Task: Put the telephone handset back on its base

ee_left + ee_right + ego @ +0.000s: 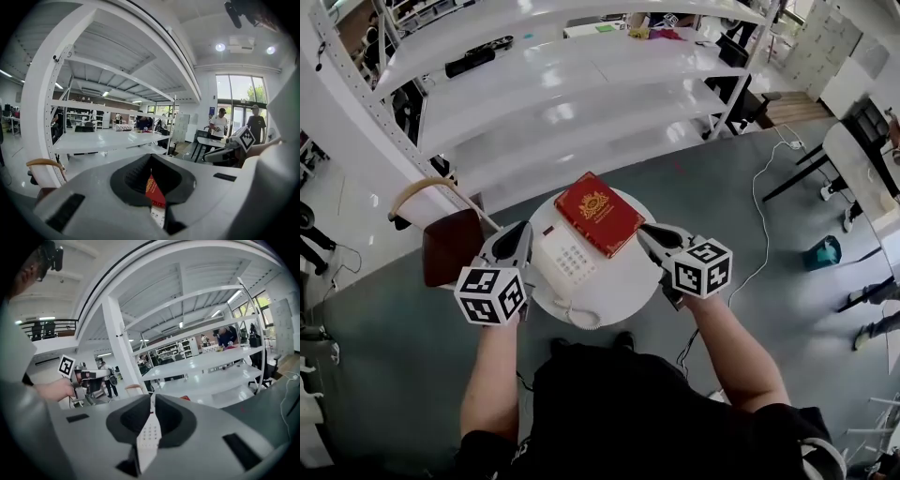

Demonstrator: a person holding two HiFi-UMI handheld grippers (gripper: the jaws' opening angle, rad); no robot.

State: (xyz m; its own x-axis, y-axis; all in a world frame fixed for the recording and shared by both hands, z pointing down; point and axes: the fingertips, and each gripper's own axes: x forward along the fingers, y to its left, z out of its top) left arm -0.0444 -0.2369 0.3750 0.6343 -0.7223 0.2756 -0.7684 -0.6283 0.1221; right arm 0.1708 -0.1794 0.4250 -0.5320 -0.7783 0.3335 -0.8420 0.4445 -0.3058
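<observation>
A white telephone (566,261) with a keypad stands on a small round white table (623,274). Its coiled cord (578,317) loops off the near edge. The phone's left side, where the handset would lie, is covered by my left gripper (522,232), so I cannot tell how the handset sits. That gripper hovers over the table's left edge, jaws together and empty. In its own view only a thin slit shows the red book (153,190) and the phone (158,215). My right gripper (645,232) is at the table's right edge, jaws together with nothing held. Its view shows the keypad (149,437) through the slit.
A red book (599,213) with a gold emblem lies on the far half of the table, against the phone. A brown chair (450,246) stands left of the table. White shelving (562,103) rises just behind. A white cable (761,225) trails over the grey floor at right.
</observation>
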